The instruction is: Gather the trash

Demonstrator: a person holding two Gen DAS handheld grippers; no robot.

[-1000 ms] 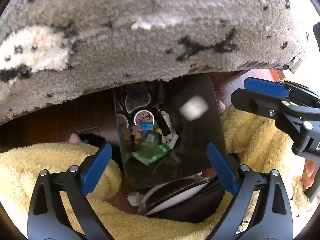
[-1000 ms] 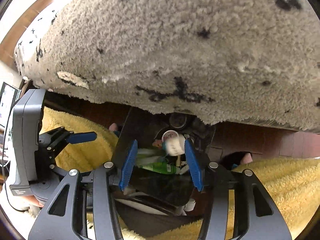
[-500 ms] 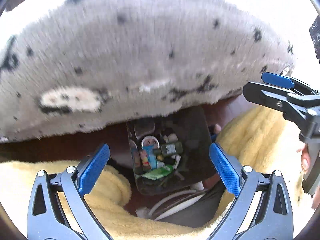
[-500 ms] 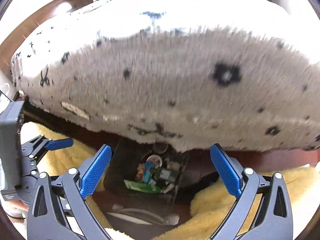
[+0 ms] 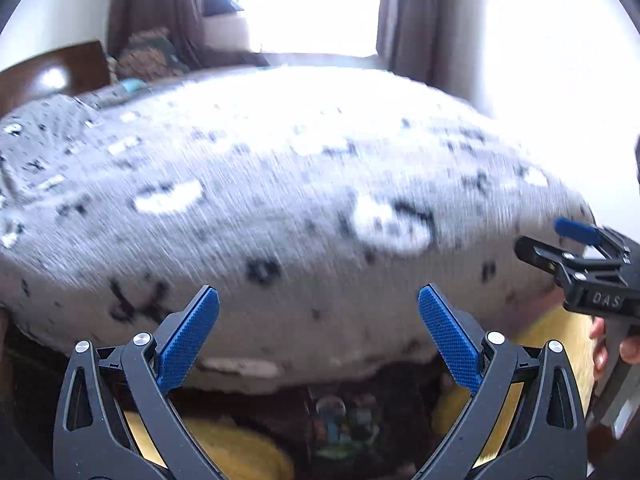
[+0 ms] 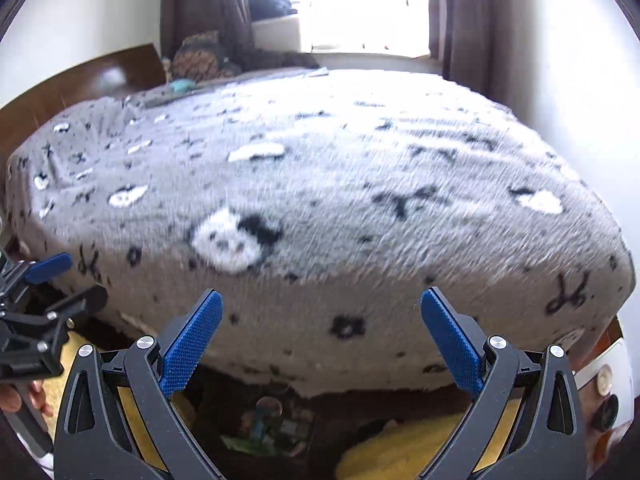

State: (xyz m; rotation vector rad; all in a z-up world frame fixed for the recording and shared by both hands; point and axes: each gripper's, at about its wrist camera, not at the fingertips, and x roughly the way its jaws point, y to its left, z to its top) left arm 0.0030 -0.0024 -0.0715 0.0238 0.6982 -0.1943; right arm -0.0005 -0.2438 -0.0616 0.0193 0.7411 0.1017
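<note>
Right tongs (image 6: 320, 344) gape empty above the bin's (image 6: 272, 428) colourful, jumbled trash.

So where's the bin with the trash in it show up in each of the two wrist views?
Left wrist: the trash bin sits at bottom centre, dark and blurred, below the bed's edge.
Right wrist: the bin sits at bottom, left of centre, under the bed's edge.
Shared landmark: the white panda patch on the grey bedspread.

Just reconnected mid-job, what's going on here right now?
A person holds both grippers up in front of the grey patterned bed. The left gripper and right gripper are both open and empty; the right's jaws have just been opening. Below them sits a dark trash bin with wrappers inside.
</note>
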